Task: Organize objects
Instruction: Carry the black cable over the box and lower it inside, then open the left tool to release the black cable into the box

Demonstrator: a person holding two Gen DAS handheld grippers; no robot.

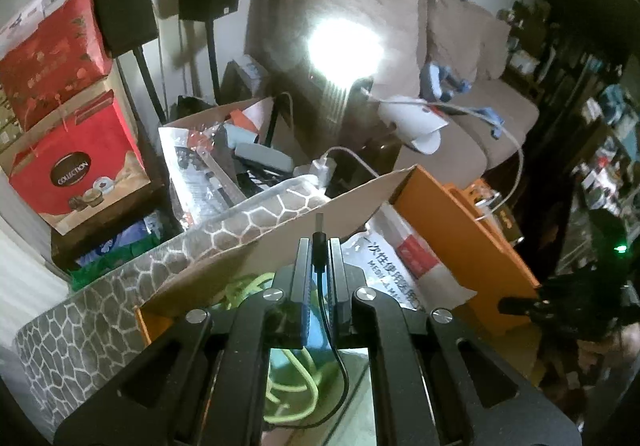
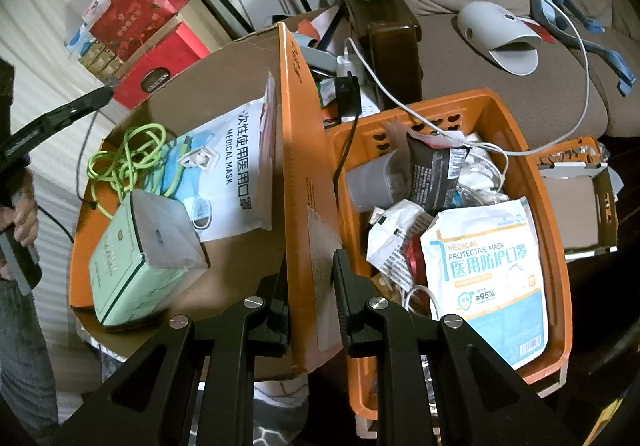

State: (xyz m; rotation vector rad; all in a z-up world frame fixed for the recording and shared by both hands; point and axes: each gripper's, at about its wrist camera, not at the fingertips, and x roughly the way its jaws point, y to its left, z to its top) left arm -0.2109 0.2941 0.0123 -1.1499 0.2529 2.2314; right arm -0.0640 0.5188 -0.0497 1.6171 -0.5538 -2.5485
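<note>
My left gripper (image 1: 319,246) is shut on a thin black USB cable (image 1: 325,310). Its plug (image 1: 319,224) sticks up past the fingertips, and the cord loops down under the jaws. Below it lies the open orange cardboard box (image 1: 460,222) with a coiled green cable (image 1: 244,286) inside. In the right wrist view my right gripper (image 2: 310,266) is shut on the box's upright orange flap (image 2: 300,150). The box (image 2: 132,118) holds the green cable (image 2: 124,158), a mint-green carton (image 2: 132,262) and a white medical mask packet (image 2: 232,174). The left gripper's black body (image 2: 56,118) shows at the left edge.
An orange plastic basket (image 2: 548,214) right of the flap is full of mask packets, wrappers and white cords. A black charger (image 2: 346,94) sits behind it. A brown sofa (image 2: 500,82) carries a white device and a blue tool. Red gift bags (image 1: 80,162), speakers on stands and a lit lamp (image 1: 344,46) stand behind.
</note>
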